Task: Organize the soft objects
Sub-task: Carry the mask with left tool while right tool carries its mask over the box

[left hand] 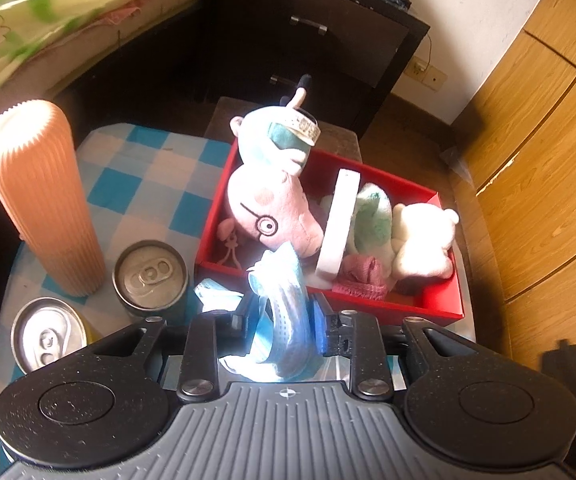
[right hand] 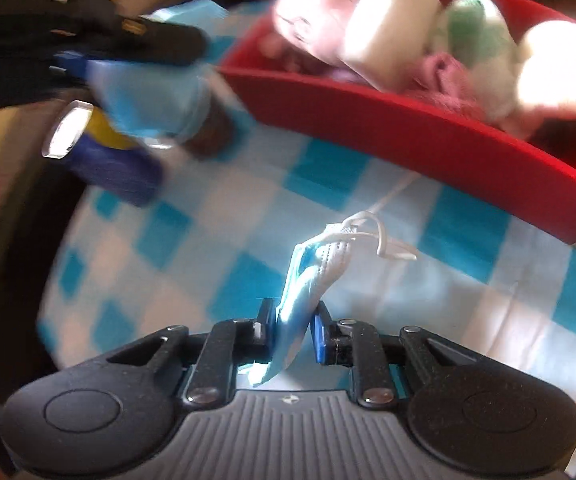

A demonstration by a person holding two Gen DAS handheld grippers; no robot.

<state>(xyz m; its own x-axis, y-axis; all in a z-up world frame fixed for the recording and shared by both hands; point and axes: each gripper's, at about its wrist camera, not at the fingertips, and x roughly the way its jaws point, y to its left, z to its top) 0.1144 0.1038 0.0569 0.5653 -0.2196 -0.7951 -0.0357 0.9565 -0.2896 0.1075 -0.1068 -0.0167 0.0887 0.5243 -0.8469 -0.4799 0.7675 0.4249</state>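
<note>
In my left wrist view, my left gripper is clamping a crumpled blue face mask between its jaws at the lower middle of the frame. Just beyond it, right of centre, the red box is sitting on the blue-and-white checked cloth. Inside it a pink pig plush is leaning at the box's left end, a white foam block is standing tilted beside it, then a green-and-white soft toy, a white bear plush at the right end and a pink knitted piece along the near wall. At the left of the frame a ribbed peach vase is standing upright, with two drink cans just below it: a dark can and a yellow can (both showing their tops).

In my right wrist view, my right gripper is pinching a second folded blue face mask at lower centre, its white ear loop trailing toward the red box curving across the upper right. The contents are blurring here (too smeared to name apart). At the upper left my left gripper is showing with blue mask fabric in it, though heavily blurred.
</note>
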